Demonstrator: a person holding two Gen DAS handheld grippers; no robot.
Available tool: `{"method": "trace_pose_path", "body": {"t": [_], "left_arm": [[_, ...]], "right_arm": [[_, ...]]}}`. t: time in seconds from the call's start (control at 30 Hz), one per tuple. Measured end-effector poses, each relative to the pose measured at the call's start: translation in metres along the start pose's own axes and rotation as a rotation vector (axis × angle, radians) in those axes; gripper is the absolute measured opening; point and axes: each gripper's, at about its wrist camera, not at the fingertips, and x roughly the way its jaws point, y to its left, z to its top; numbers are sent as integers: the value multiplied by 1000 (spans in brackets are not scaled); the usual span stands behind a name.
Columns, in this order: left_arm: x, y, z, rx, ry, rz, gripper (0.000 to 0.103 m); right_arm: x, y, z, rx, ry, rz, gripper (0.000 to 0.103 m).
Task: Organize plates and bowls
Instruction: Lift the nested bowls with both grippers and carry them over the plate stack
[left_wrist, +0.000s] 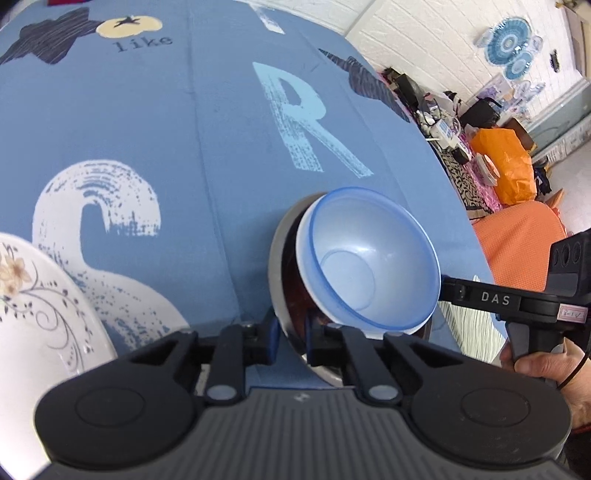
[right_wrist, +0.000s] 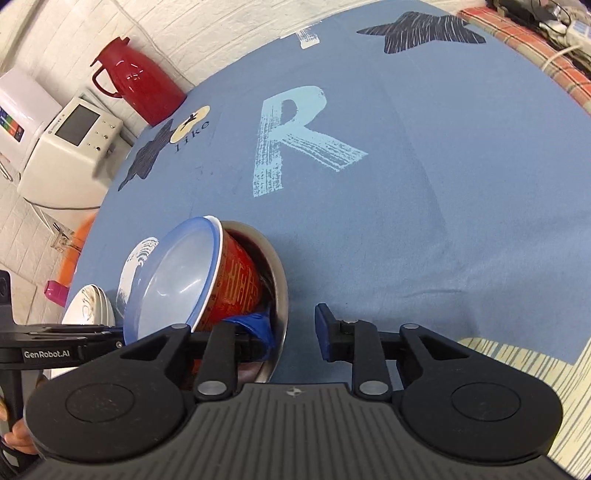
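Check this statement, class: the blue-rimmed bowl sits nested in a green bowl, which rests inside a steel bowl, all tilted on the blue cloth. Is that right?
One detail is wrong: the middle bowl is red, not green. The right wrist view shows the blue-rimmed bowl nested in a red bowl, which rests inside the steel bowl, all tilted on the blue cloth.

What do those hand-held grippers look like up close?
Each hand-held gripper is matt black plastic with a grey ribbed body, two round black discs and blue pads on the fingers. The right one reads "DAS" with a small label; the left one reads "GenRobot.AI". A thin black cable trails by a hand.
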Motion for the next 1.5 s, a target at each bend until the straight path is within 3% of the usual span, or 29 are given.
{"method": "trace_pose_path", "body": {"t": [0.37,0.47,0.73,1.03,1.3,1.5], "left_arm": [[-13,-12,4,76,-66,80,0],[-11,-6,5,49,-55,67,0],[-4,11,3,17,-26,44,1],[-17,6,2,53,-91,26,1],[-23,9,5,40,-101,38,2],[-53,8,3,57,-168,77,2]], "right_arm": [[-5,20,-7,-59,-50,21,8],[-2,32,-3,-136,-42,-13,11],[11,32,-8,-128,10,6,8],[5,35,-10,-135,-28,15,7],[3,45,-6,-163,-53,22,9],[1,67,0,-206,-79,45,10]]}}
